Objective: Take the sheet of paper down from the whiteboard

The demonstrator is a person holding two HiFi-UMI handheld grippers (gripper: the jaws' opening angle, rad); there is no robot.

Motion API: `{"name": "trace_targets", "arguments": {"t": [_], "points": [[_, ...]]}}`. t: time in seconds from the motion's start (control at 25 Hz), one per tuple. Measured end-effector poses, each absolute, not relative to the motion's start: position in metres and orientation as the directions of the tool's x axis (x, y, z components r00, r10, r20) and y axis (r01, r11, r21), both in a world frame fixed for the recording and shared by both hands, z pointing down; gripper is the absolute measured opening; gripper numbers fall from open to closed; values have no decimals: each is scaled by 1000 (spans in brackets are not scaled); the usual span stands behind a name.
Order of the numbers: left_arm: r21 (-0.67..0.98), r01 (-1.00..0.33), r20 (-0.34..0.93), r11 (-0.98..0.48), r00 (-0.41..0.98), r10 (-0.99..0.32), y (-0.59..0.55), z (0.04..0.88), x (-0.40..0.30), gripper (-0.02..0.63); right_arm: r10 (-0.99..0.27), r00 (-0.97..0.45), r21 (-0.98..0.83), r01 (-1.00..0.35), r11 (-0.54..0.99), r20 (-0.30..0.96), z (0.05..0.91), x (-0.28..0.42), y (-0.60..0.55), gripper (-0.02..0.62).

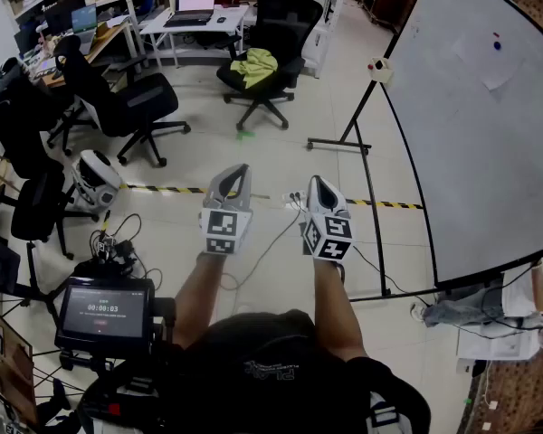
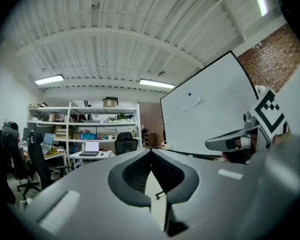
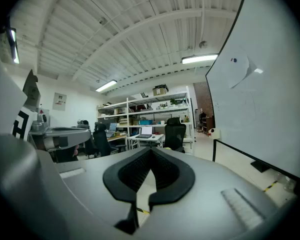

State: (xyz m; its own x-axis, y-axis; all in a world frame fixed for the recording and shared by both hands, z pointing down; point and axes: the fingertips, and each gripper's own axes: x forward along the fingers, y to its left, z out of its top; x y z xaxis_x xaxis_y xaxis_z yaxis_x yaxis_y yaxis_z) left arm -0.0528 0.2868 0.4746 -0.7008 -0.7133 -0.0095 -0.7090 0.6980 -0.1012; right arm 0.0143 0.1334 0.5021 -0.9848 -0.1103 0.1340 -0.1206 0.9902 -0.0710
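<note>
Right under us, both forearms reach forward side by side, elbows tucked in, and we hold the two tools roughly level out over the floor (image 1: 271, 143). The left gripper (image 1: 236, 179) has its jaws pressed together with nothing between them. Its own view confirms it: the dark pads meet at the tip, and there is only room beyond. The right gripper (image 1: 320, 192) is the same, clamped tight and empty, nose tipped just a touch downward.

Neither one aims at the target. Both point out towards the office chairs (image 1: 136, 107) and the shelving (image 2: 80, 124), while the whiteboard (image 1: 471, 170) stands off to our right on its black stand (image 1: 357, 134).

Up on that board, well apart from both grippers, there's the sheet of paper (image 1: 489, 66). It is white on white and hard to pick out, pinned by one small dark magnet (image 1: 497, 43) near its top. We judge it featherlight, limp, and easy to crease or tear, so yanking it from under the magnet looks risky.

In the right gripper view one lower corner seems to stand a little off the board. That is probably our best pinch, at a free edge away from the magnet, or else we shift the magnet first. Either way the jaws must part before that.
</note>
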Motion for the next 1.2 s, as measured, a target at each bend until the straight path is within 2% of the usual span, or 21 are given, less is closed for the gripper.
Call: {"name": "trace_targets", "arguments": {"t": [0.6, 0.96, 1.2], "points": [[-82, -734, -5, 674, -676, -736, 280, 482, -44, 2, -112, -984, -43, -119, 992, 135, 506, 24, 141, 11], [-84, -737, 23, 670, -674, -739, 242, 489, -110, 2, -105, -987, -69, -114, 991, 124, 505, -41, 104, 11], [-104, -759, 54, 643, -650, -758, 174, 488, -148, 2, -115, -984, -93, -128, 987, 138, 506, -76, 46, 11]]}}
